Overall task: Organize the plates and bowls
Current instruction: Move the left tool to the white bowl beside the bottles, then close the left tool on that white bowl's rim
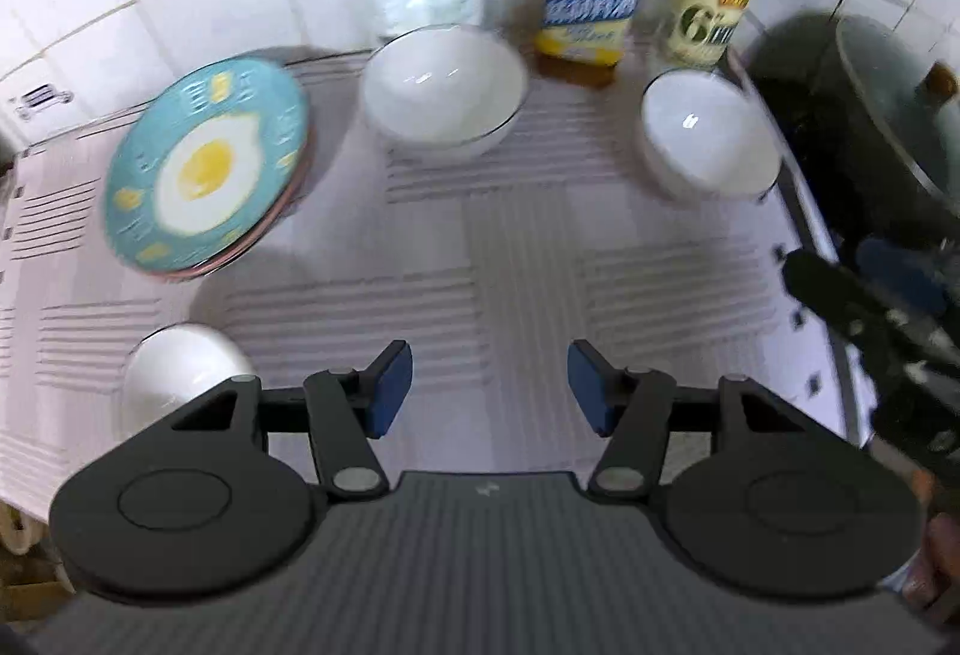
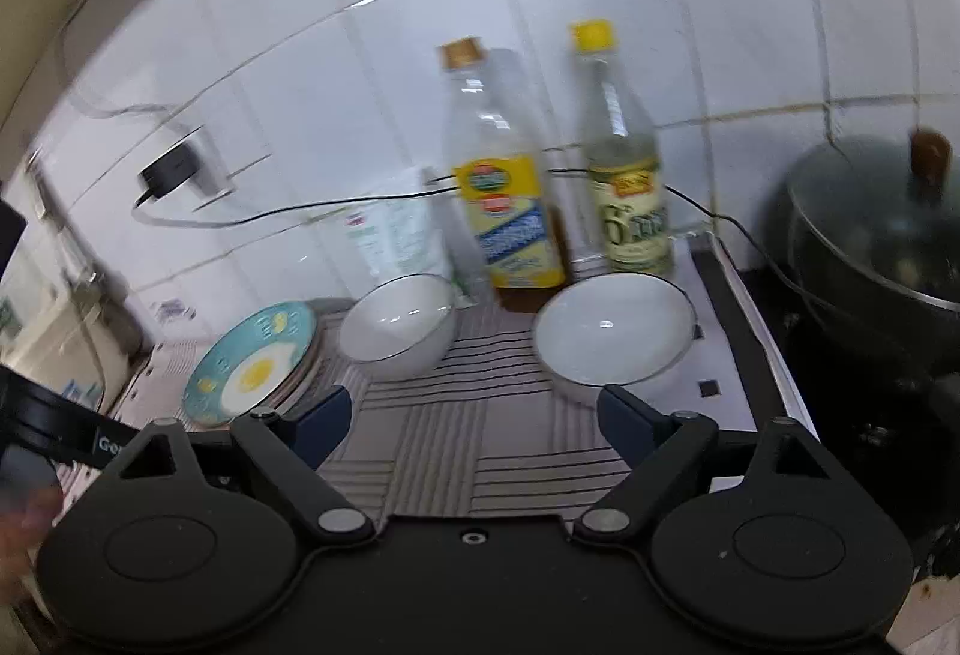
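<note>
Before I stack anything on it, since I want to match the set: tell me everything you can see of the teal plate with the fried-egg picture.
The teal plate is round and glossy, ceramic by its look, with a fried egg printed in the middle and small yellow shapes around the rim. It lies face up on top of at least one pinkish plate, whose edge shows beneath. The stack rests on the striped mat near the tiled wall, left of the white bowls. Nothing else touches it.

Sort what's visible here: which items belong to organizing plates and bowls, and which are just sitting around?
Part of the job:
egg-print plate stack
middle white bowl
right white bowl
near-left white bowl

Just lying about:
yellow-label bottle
green-label bottle
lidded pot
white packet
plugged-in charger
</note>
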The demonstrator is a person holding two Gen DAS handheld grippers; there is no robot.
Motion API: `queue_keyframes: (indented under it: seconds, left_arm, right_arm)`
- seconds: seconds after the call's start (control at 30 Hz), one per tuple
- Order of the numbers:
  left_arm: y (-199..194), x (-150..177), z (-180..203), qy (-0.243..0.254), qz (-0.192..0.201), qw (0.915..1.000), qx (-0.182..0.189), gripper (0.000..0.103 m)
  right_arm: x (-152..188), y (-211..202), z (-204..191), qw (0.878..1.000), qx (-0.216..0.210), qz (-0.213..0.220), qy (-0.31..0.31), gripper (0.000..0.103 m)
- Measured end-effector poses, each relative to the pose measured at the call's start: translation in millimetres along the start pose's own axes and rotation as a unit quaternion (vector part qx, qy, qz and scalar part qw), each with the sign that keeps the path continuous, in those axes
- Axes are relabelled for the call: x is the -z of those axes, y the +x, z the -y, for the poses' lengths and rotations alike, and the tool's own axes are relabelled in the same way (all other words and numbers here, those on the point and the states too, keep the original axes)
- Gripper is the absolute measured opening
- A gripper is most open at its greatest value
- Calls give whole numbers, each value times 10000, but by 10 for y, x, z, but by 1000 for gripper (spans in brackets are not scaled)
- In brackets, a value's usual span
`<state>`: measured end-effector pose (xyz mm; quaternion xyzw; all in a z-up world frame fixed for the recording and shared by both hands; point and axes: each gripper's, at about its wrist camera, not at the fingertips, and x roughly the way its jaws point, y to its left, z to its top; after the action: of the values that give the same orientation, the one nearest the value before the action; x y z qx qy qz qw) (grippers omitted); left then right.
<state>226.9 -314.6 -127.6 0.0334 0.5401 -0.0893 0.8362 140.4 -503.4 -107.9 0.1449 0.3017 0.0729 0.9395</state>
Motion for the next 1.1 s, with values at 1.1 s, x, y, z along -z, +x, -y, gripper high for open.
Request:
queue_keyframes:
  seconds: [1.1]
  left_arm:
    - [1282, -900, 580, -250, 425, 9960, 739, 57]
  right_arm:
    - [21, 1209, 683, 9693, 2035, 230, 1364, 57]
